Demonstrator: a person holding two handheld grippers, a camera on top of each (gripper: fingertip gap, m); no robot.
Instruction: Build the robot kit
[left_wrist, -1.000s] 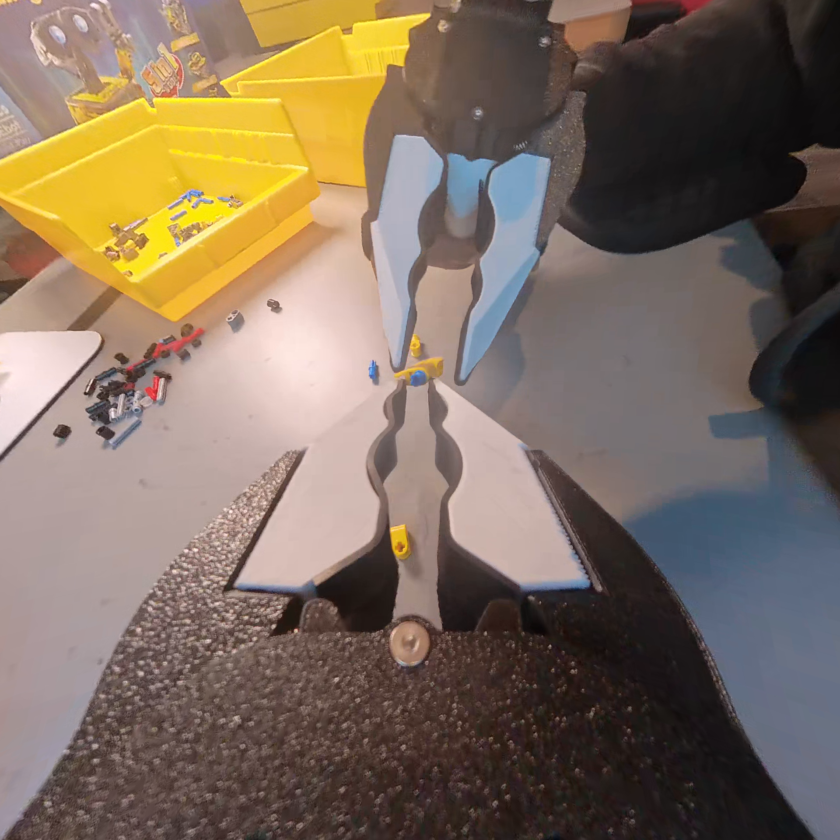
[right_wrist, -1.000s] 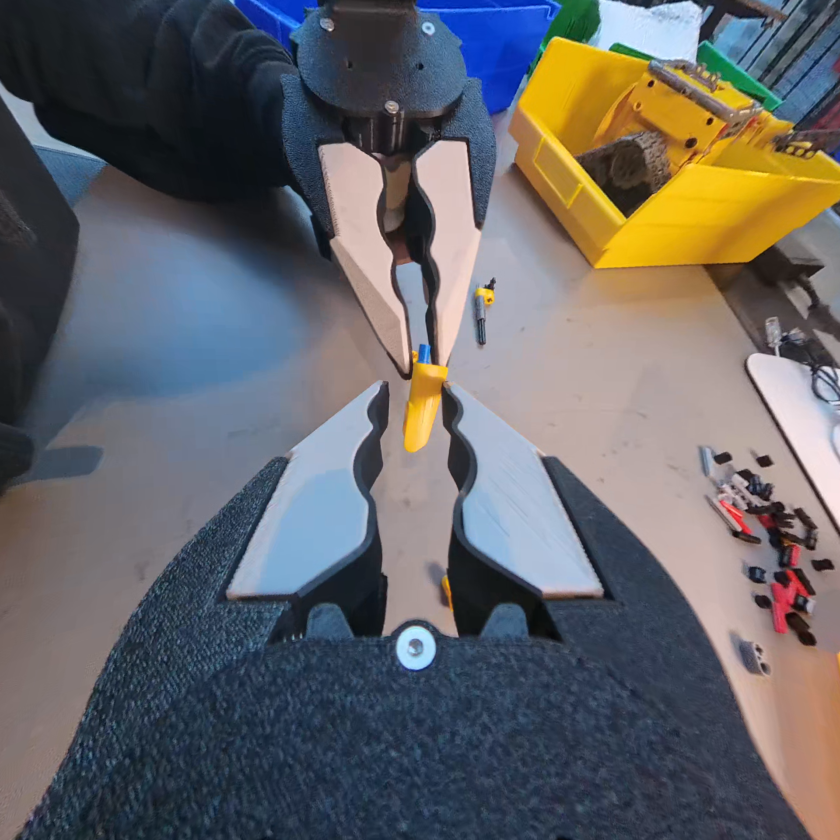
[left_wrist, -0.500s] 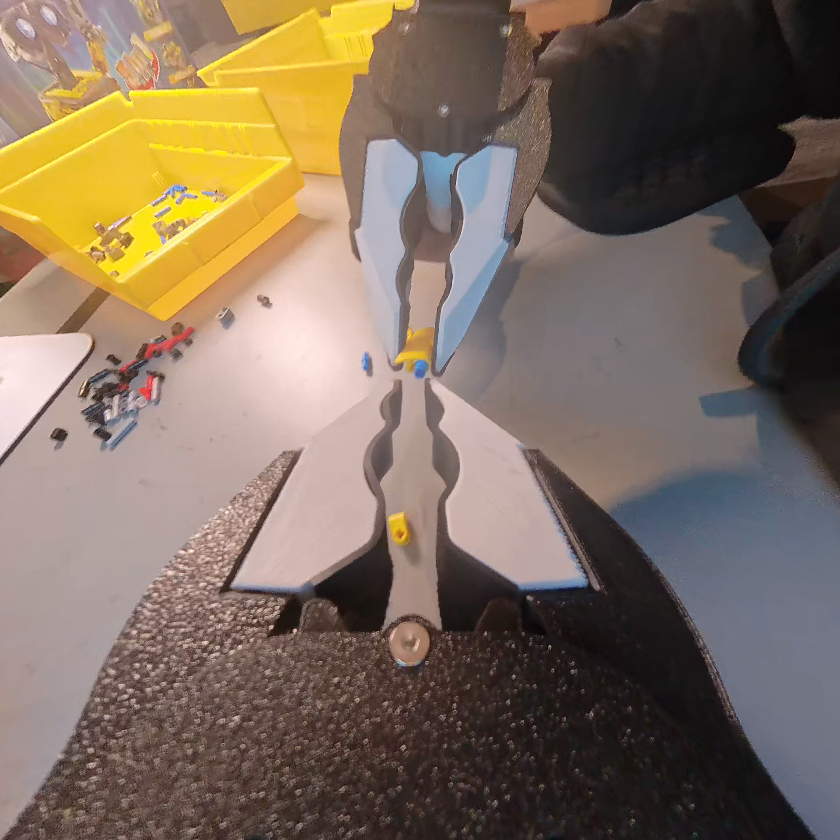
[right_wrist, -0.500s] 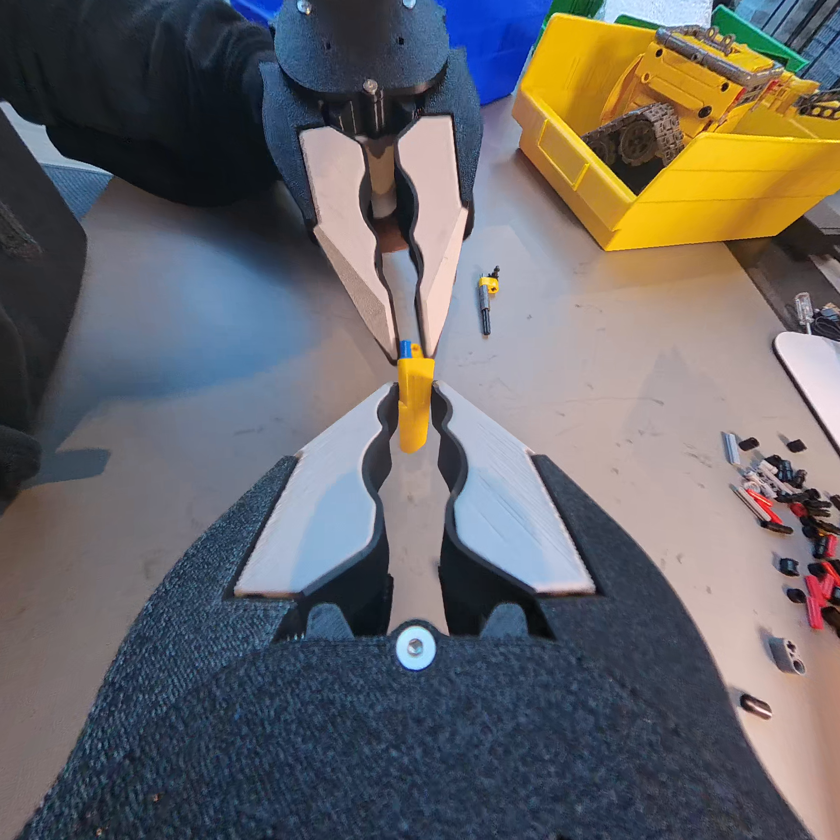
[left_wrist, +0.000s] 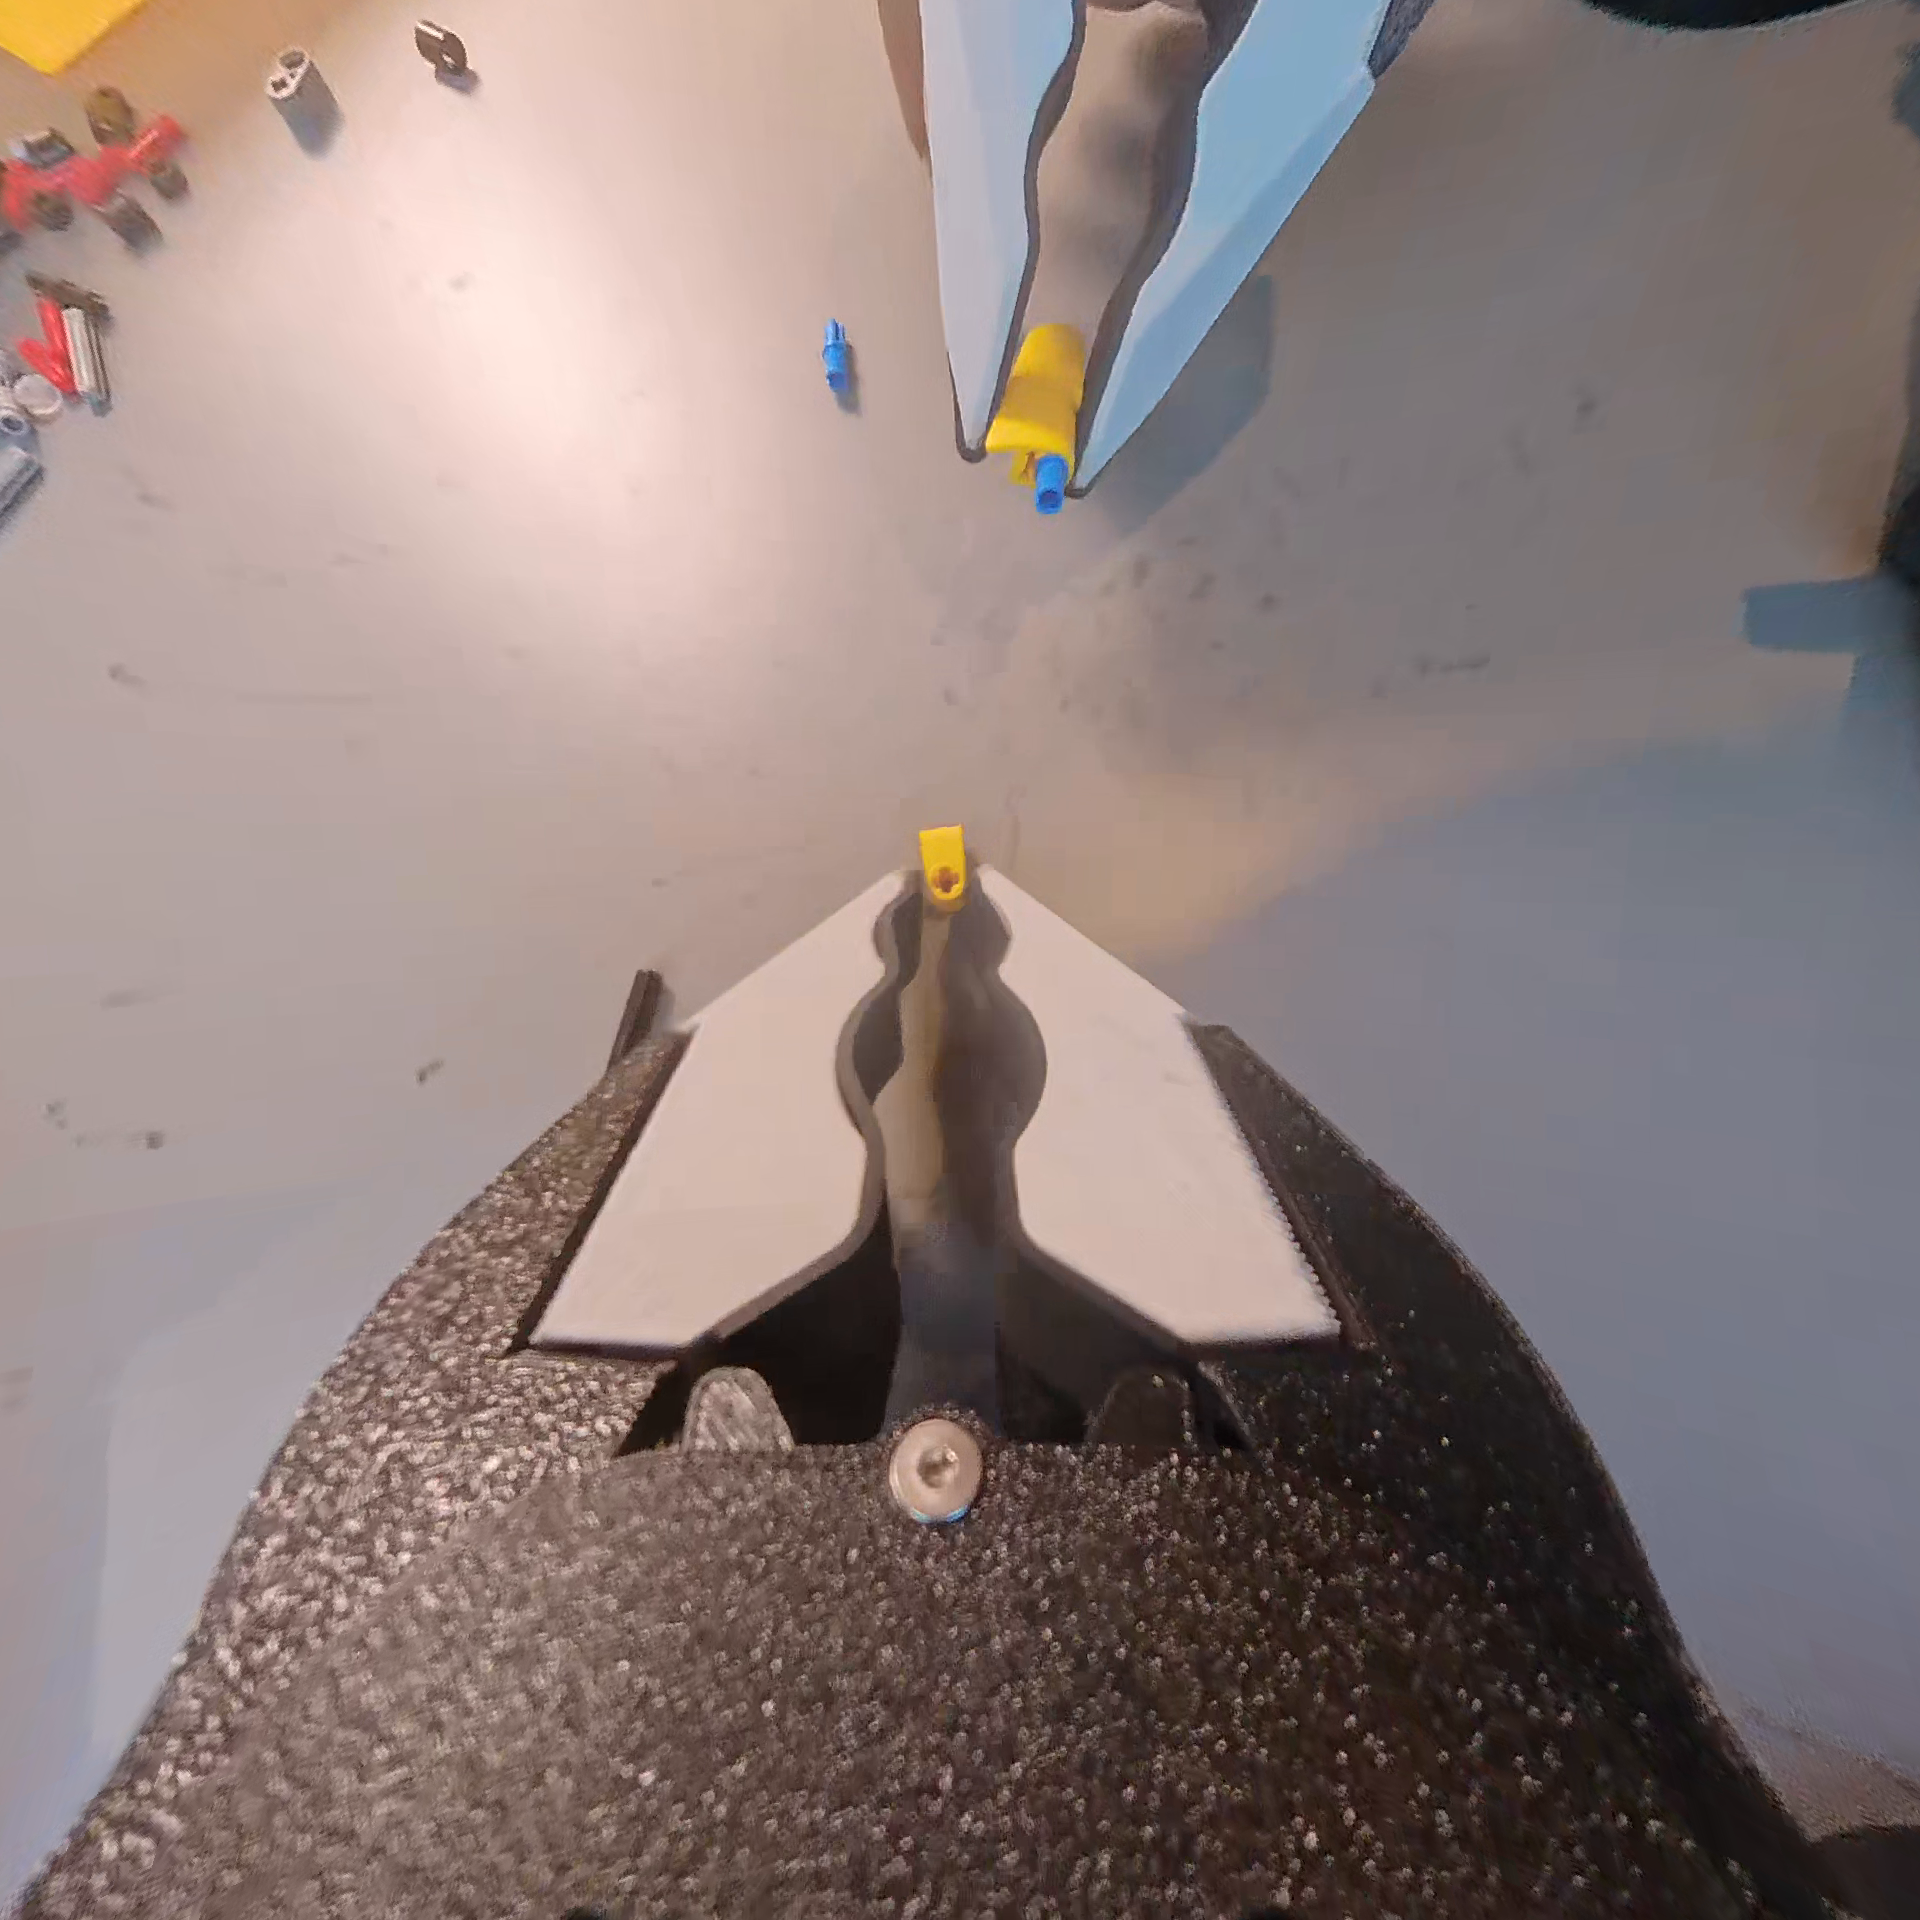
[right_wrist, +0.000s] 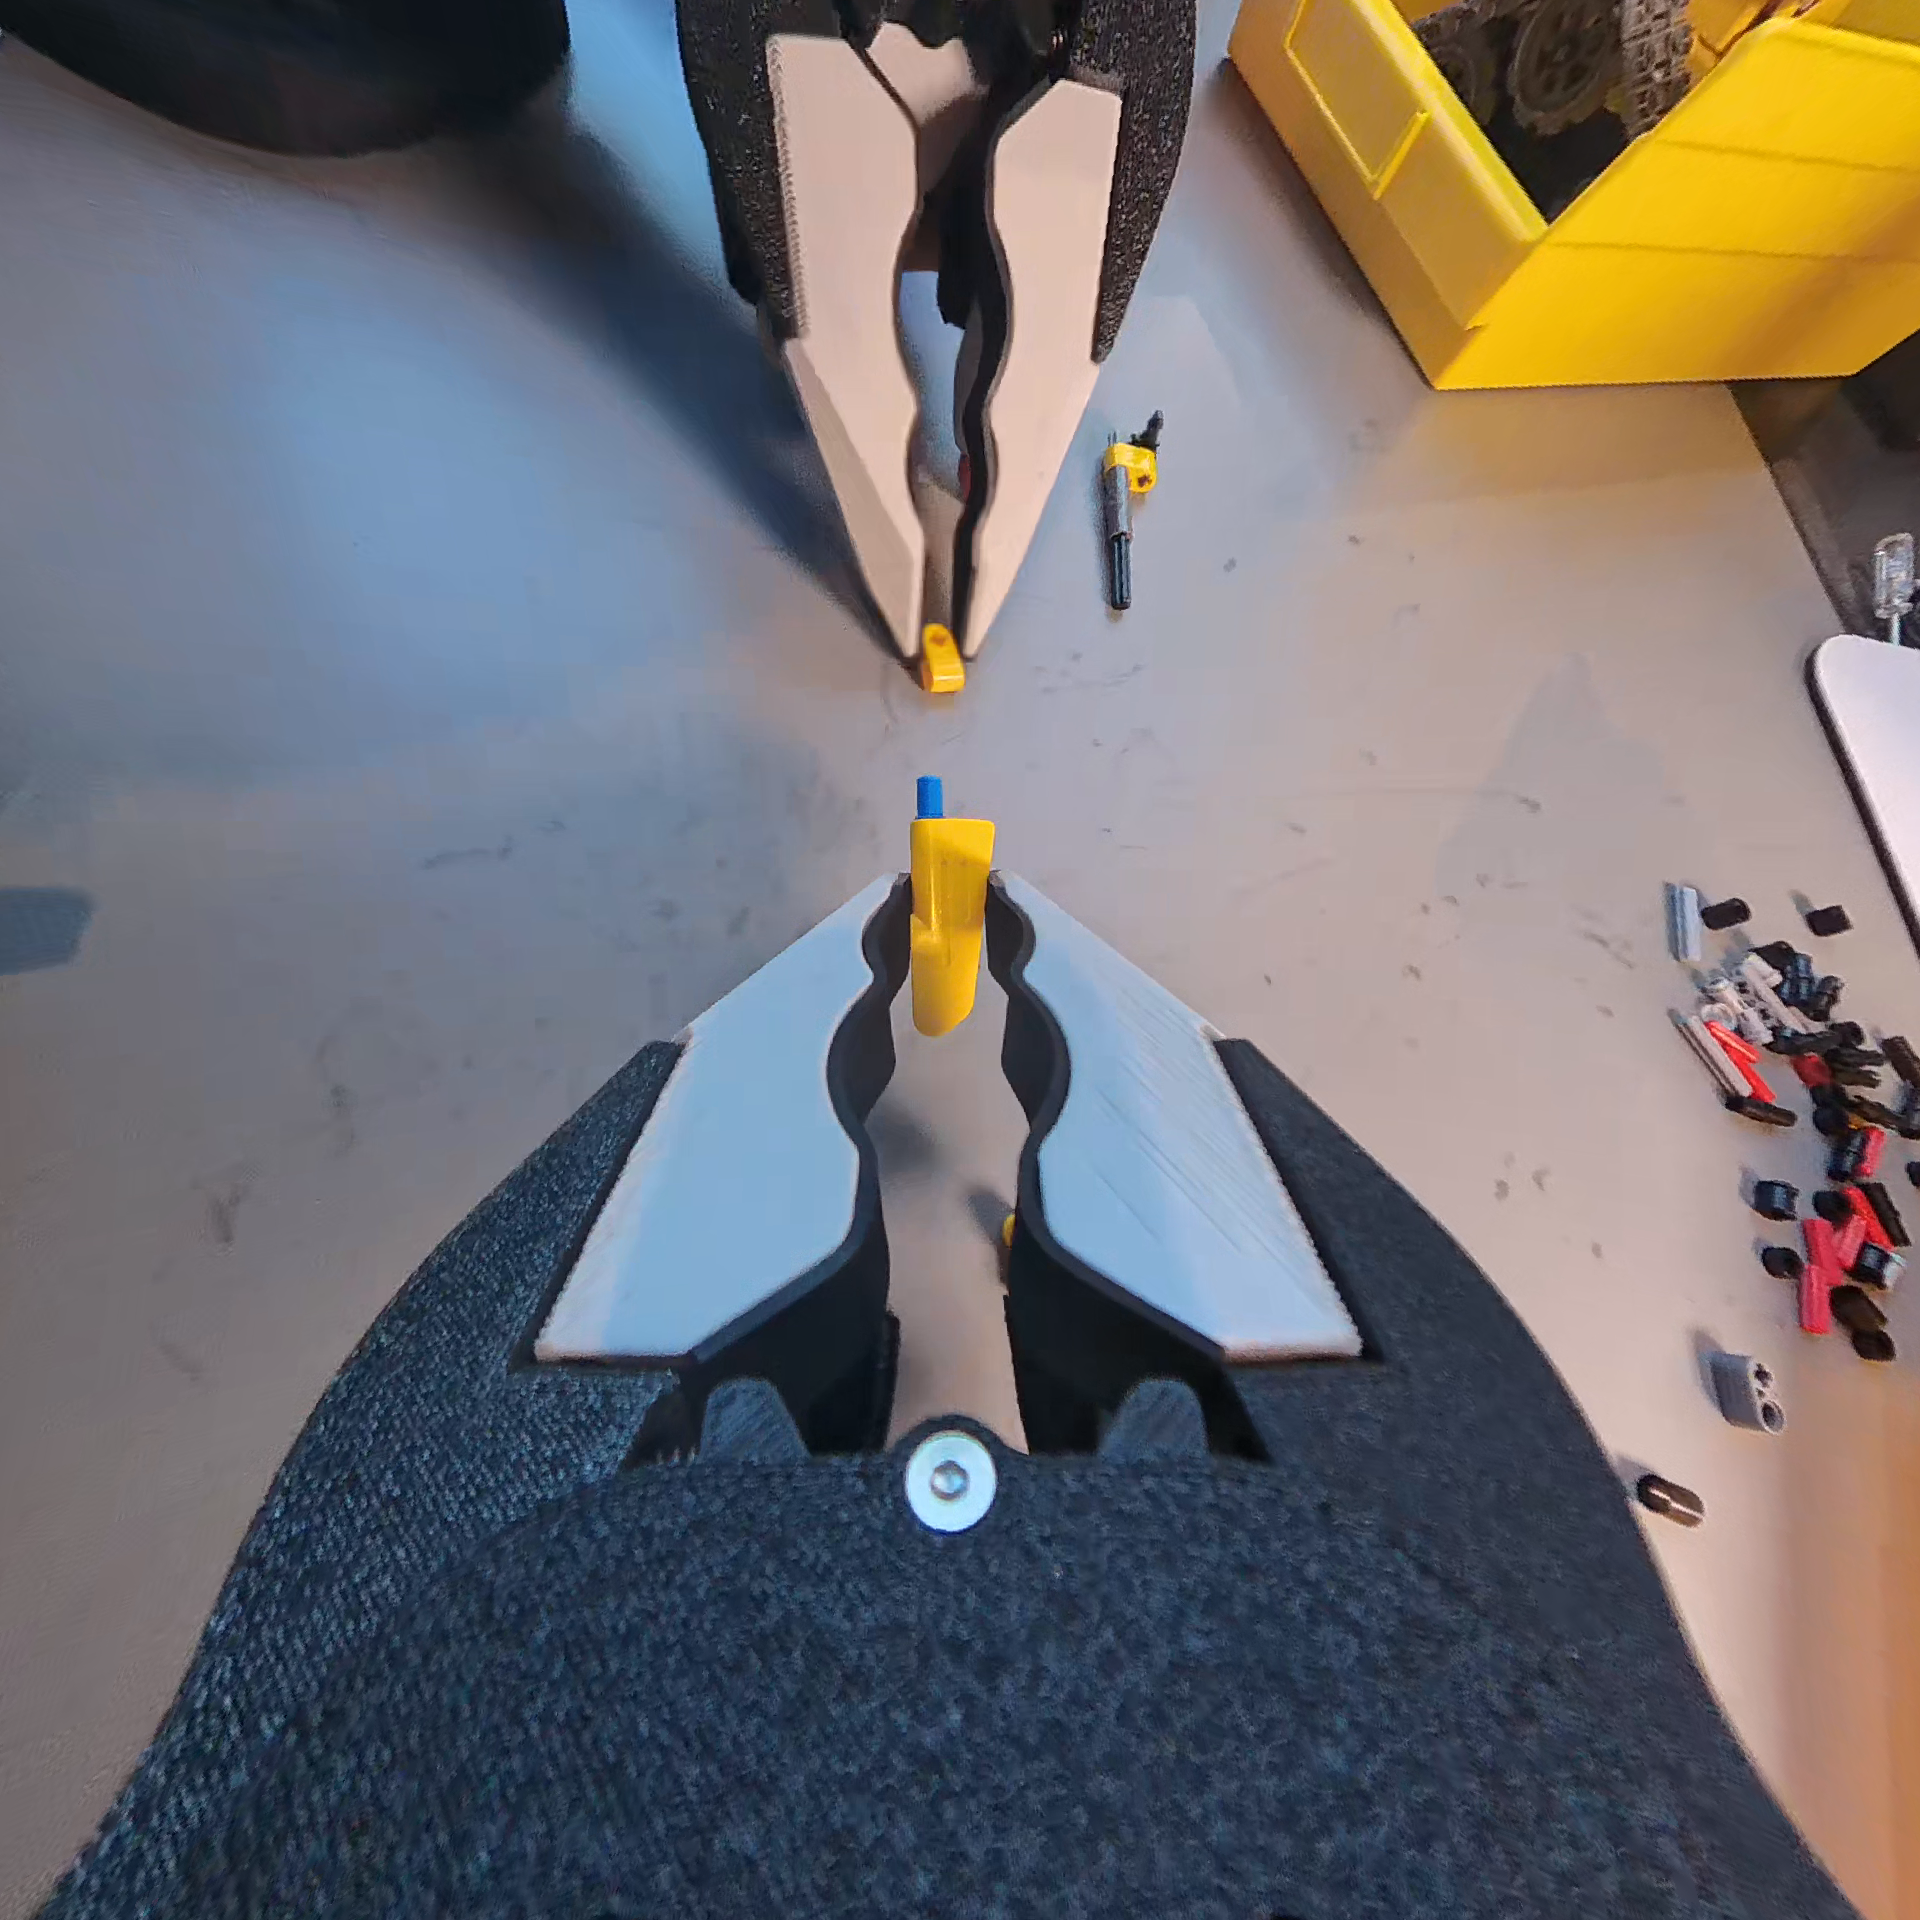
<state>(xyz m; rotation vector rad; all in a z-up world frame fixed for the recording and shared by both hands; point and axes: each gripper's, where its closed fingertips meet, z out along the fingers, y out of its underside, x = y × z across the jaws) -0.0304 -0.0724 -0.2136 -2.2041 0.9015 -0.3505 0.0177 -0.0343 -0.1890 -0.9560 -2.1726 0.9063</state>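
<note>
a small yellow connector (left_wrist: 943, 871) is pinched at the very tips of the left gripper (left_wrist: 943, 883), its tongs almost closed, the cross-shaped hole facing the camera. facing it, a gap away over the grey table (left_wrist: 520, 623), the right gripper (right_wrist: 943, 894) has its tongs narrowed onto a longer yellow piece (right_wrist: 945, 925), whose blue pin (right_wrist: 930, 796) points at the connector, seemingly held in line with it. loose red and black parts (right_wrist: 1818, 1091) and a yellow bin (right_wrist: 1662, 229) lie at the right.

Glossy plastic pieces (right_wrist: 943, 925), matt scuffed tabletop (right_wrist: 416, 727)
</note>
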